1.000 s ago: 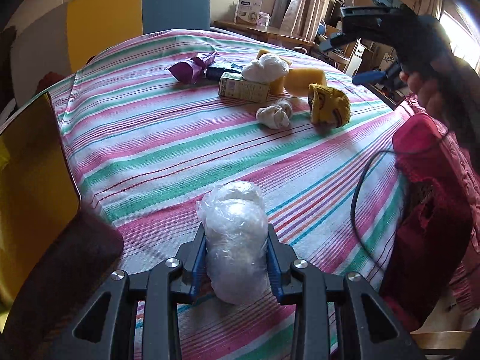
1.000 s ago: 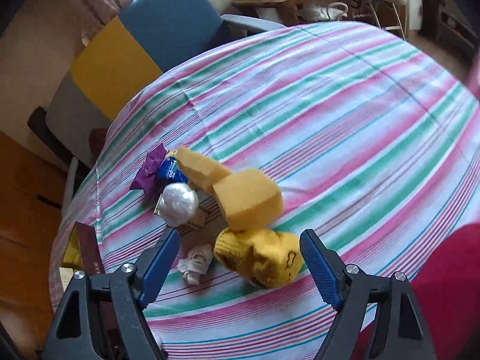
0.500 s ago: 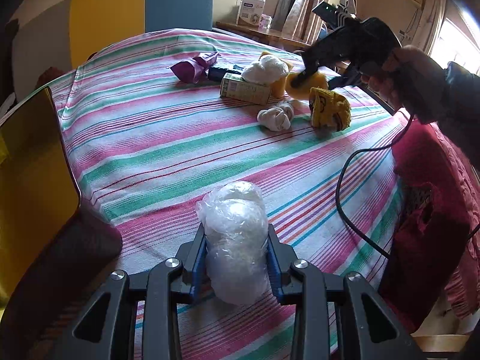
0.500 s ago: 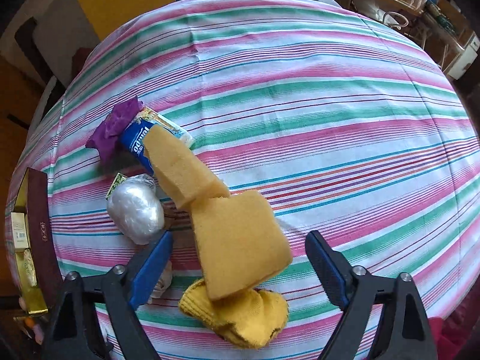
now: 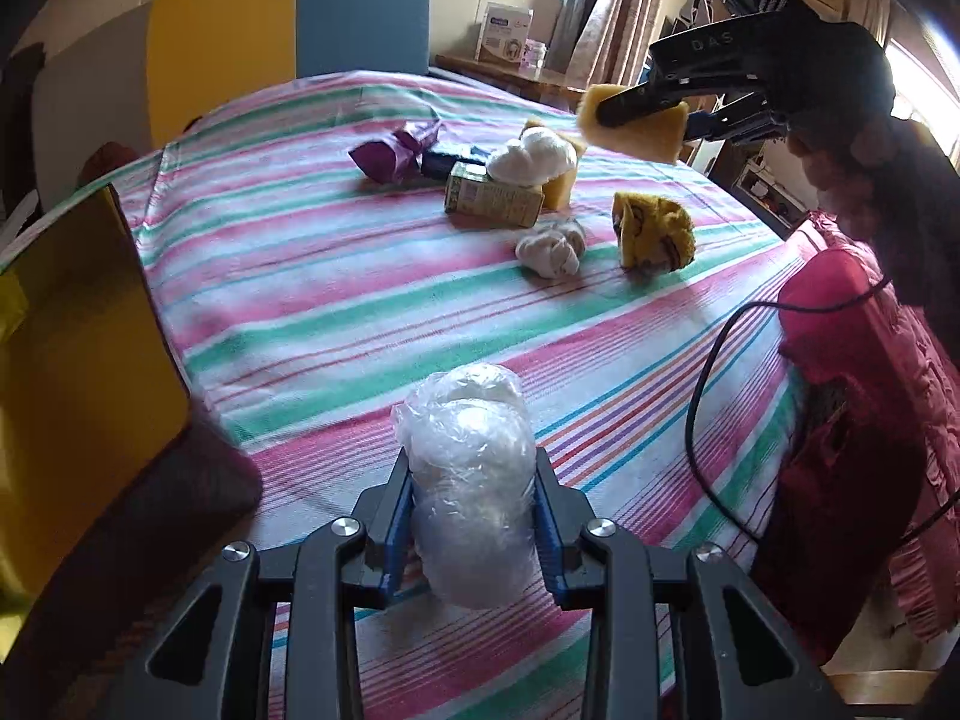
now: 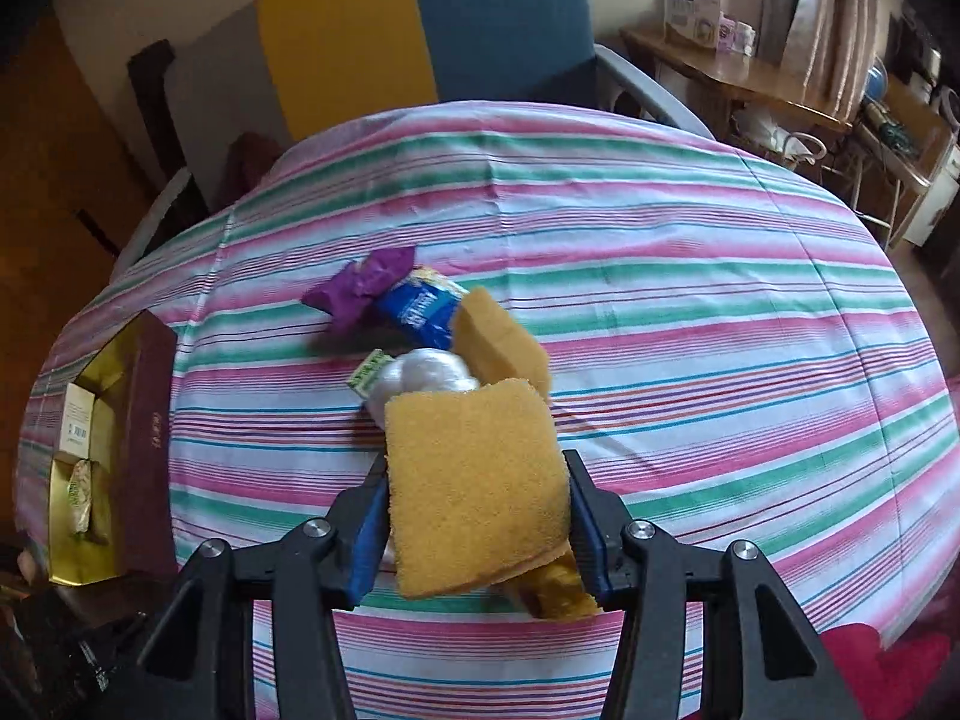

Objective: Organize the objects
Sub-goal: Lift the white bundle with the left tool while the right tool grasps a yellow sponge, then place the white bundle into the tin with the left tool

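Note:
My left gripper (image 5: 474, 519) is shut on a ball of clear plastic wrap (image 5: 468, 468), low over the near part of the striped tablecloth (image 5: 312, 276). My right gripper (image 6: 477, 519) is shut on a yellow sponge (image 6: 474, 480), both blue pads pressing its sides. In the left wrist view that sponge (image 5: 636, 126) hangs above the table's far right in the right gripper (image 5: 645, 114). Below it lie a second yellow sponge (image 6: 498, 342), a white plastic ball (image 6: 420, 375) and a yellow knitted item (image 5: 654, 231).
A purple wrapper (image 6: 360, 288), a blue packet (image 6: 420, 312), a green carton (image 5: 492, 201) and a white cloth bundle (image 5: 552, 249) sit in the far cluster. A gold-lined maroon box (image 6: 90, 450) with packets inside stands at the table's left edge. A person's red garment (image 5: 852, 420) is on the right.
My right gripper came down over the yellow sponge, shut on it and lifted it off the pile. The left gripper kept still with the plastic ball.

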`<state>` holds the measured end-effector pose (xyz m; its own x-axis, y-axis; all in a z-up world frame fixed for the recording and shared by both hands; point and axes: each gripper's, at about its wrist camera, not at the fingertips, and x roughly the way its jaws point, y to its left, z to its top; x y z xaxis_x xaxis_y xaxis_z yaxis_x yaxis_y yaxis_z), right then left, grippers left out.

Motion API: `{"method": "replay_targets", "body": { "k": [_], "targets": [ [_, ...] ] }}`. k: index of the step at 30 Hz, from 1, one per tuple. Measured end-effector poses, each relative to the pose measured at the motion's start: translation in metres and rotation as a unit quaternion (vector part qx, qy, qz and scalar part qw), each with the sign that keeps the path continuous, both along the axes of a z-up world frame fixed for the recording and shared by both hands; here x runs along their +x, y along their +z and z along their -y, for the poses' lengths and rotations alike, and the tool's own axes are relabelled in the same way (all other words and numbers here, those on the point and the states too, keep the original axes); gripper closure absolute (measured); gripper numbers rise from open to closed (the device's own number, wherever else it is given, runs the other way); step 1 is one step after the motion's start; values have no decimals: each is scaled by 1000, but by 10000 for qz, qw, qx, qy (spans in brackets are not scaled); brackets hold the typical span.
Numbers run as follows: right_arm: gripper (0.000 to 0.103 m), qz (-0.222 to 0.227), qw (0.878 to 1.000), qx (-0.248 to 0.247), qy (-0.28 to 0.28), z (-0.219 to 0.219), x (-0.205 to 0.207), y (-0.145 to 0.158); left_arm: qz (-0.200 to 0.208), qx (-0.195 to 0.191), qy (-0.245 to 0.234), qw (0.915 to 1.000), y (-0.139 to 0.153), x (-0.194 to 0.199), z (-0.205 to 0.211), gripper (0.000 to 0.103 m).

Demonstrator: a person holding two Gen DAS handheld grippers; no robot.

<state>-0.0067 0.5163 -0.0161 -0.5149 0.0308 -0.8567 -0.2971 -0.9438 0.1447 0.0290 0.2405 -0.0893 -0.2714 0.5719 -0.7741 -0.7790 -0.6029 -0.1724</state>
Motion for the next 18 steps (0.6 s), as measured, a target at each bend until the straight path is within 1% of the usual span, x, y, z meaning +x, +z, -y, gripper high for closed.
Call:
{"method": "replay_targets", "body": {
  "k": [4, 9, 13, 15, 18],
  "targets": [
    [50, -236, 9983, -193, 506, 51, -14, -5, -100, 215, 116, 9997, 21, 1, 18, 69],
    [50, -222, 9920, -283, 1214, 112, -34, -33, -168, 485, 483, 9975, 48, -1, 49, 69],
    [50, 71, 9883, -7, 1527, 140, -41, -60, -142, 517, 906, 9944, 58, -11, 72, 69],
    [50, 364, 9859, 207, 1621, 147, -44, -76, -157, 506, 1147, 9920, 62, -16, 86, 69],
    [51, 529, 9812, 444, 1802, 154, -42, -84, -182, 538, 1484, 9873, 68, -24, 109, 69]
  ]
}}
